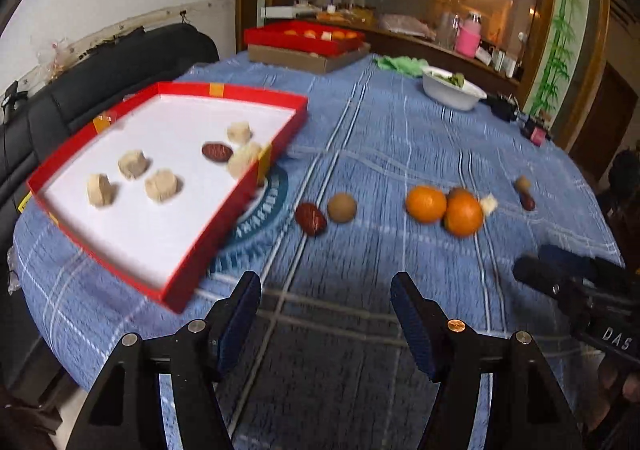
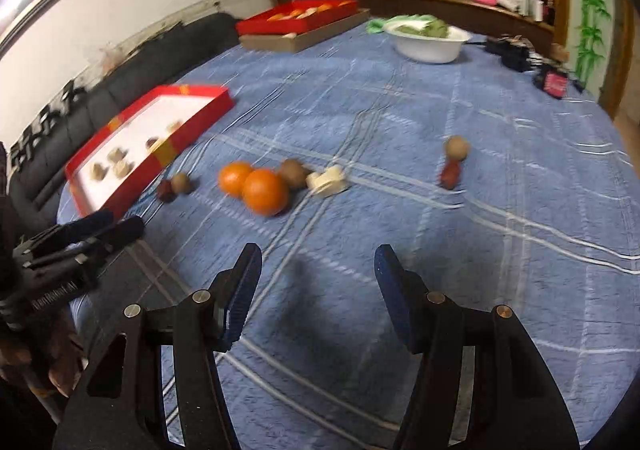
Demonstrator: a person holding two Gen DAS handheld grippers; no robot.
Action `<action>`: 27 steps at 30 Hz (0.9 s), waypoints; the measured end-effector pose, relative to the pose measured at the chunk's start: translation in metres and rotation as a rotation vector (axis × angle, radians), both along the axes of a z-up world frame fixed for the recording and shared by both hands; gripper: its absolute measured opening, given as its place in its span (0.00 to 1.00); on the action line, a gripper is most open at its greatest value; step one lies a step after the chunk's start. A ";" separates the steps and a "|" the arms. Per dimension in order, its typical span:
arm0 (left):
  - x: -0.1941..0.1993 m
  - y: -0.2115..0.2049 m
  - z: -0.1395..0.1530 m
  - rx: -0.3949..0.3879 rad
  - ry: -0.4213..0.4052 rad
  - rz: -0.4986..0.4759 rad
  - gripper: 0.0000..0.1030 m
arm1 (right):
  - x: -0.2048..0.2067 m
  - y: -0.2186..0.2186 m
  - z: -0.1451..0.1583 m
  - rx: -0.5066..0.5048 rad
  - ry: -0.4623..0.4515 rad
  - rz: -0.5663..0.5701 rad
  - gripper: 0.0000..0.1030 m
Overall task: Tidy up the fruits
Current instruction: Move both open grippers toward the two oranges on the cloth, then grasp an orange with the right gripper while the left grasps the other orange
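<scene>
Left wrist view, left tongs (image 1: 326, 290) wide apart, empty, right tongs (image 2: 318, 262) likewise.

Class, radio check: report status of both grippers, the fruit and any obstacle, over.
Left gripper and right gripper open, empty. Two oranges loose on the tablecloth; one date in the red tray. Nothing in the way.

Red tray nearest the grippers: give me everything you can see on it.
The red tray is a shallow, fan-shaped box, cardboard by the look, with red walls, yellow patches on the rim and a white floor. It lies flat on the blue checked tablecloth, at the table's left edge, partly covering a round printed logo. Inside lie five pale beige pieces and one dark red date. Neither hand-held gripper touches it. Another date lies just outside its near wall.
</scene>
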State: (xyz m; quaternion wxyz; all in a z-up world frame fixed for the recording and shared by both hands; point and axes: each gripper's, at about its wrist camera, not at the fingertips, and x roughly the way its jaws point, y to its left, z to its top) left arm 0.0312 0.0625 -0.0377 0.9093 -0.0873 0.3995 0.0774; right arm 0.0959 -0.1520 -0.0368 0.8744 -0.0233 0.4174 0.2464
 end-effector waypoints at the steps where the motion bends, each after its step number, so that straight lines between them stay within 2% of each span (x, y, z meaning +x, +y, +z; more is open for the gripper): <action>1: -0.001 0.001 -0.001 0.001 0.007 0.004 0.64 | 0.001 0.005 0.000 0.005 0.000 0.017 0.57; 6: -0.002 0.007 0.002 -0.014 -0.009 0.013 0.63 | 0.010 0.043 0.000 -0.018 -0.003 0.095 0.57; 12: 0.003 0.003 0.003 -0.016 -0.009 -0.010 0.64 | 0.033 0.055 -0.003 -0.005 0.033 0.053 0.53; 14: 0.005 0.000 0.004 -0.012 -0.011 -0.018 0.64 | 0.041 0.058 -0.005 0.002 0.047 0.051 0.45; 15: 0.008 -0.001 0.006 -0.008 -0.014 -0.024 0.64 | 0.044 0.061 -0.008 -0.005 0.058 0.051 0.35; 16: 0.010 -0.003 0.008 -0.003 -0.019 -0.030 0.64 | 0.046 0.061 -0.011 -0.008 0.068 0.046 0.33; 22: 0.040 -0.022 0.012 0.014 -0.009 -0.078 0.64 | 0.038 0.046 -0.008 0.037 0.061 0.054 0.32; 27: 0.071 -0.046 0.005 0.025 0.023 -0.125 0.64 | 0.031 0.014 0.001 0.087 0.031 -0.006 0.32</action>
